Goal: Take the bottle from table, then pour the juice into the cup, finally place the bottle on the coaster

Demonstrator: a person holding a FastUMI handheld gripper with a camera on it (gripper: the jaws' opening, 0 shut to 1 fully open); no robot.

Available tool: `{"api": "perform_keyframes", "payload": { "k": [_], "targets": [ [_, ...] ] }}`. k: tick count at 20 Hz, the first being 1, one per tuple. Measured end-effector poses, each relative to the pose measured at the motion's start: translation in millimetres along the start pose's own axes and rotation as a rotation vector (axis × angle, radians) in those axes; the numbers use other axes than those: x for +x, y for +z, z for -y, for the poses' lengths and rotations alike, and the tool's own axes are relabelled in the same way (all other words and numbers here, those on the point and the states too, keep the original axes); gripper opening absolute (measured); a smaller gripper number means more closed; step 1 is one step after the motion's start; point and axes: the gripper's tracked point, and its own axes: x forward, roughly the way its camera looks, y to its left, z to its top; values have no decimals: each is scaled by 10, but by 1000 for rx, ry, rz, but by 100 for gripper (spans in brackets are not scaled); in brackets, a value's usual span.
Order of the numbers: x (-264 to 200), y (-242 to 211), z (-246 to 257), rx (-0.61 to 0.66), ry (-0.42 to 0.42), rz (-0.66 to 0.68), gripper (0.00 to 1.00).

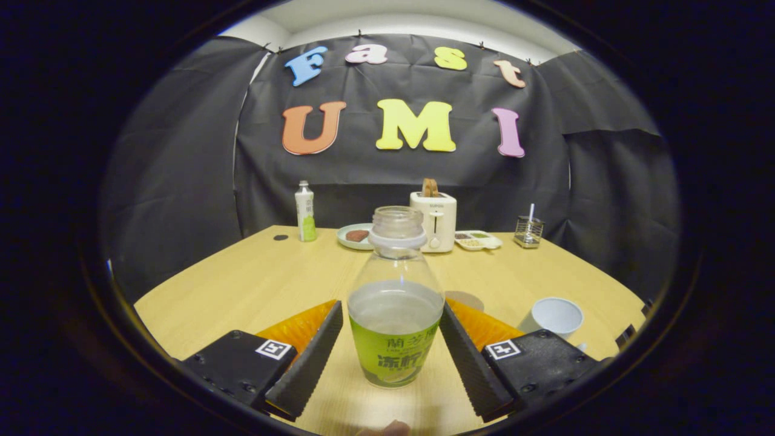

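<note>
My gripper (pixel 393 348) has both fingers pressed against the sides of one open bottle (pixel 395 303), pinching it at the level of the green label; it stands upright between them, cap off, with clear liquid filling about the lower half. Whether its base touches the wooden table (pixel 242 284) or hangs just above it, I cannot tell. One white cup (pixel 554 316) sits just beyond my right finger, and a round tan disc (pixel 465 299), probably the coaster, peeks out behind the bottle. Far across the table I count one second bottle (pixel 305 212), capped, one plate (pixel 356 236), one toaster (pixel 433 221), one divided tray (pixel 478 240) and one wire holder (pixel 529 231).
</note>
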Motion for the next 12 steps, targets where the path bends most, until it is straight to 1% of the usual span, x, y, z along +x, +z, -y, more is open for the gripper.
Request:
{"api": "perform_keyframes", "payload": {
  "k": [3, 5, 6, 7, 9, 10, 12],
  "targets": [
    [92, 2, 16, 4, -3, -18, 100],
    [130, -33, 92, 18, -23, -37, 100],
    [108, -5, 67, 18, -12, -38, 96],
    [199, -26, 63, 15, -11, -38, 91],
    [124, -45, 45, 14, -10, -48, 81],
    [93, -53, 28, 6, -5, -56, 81],
    [51, -54, 75, -16, -22, -70, 81]
  ]
}}
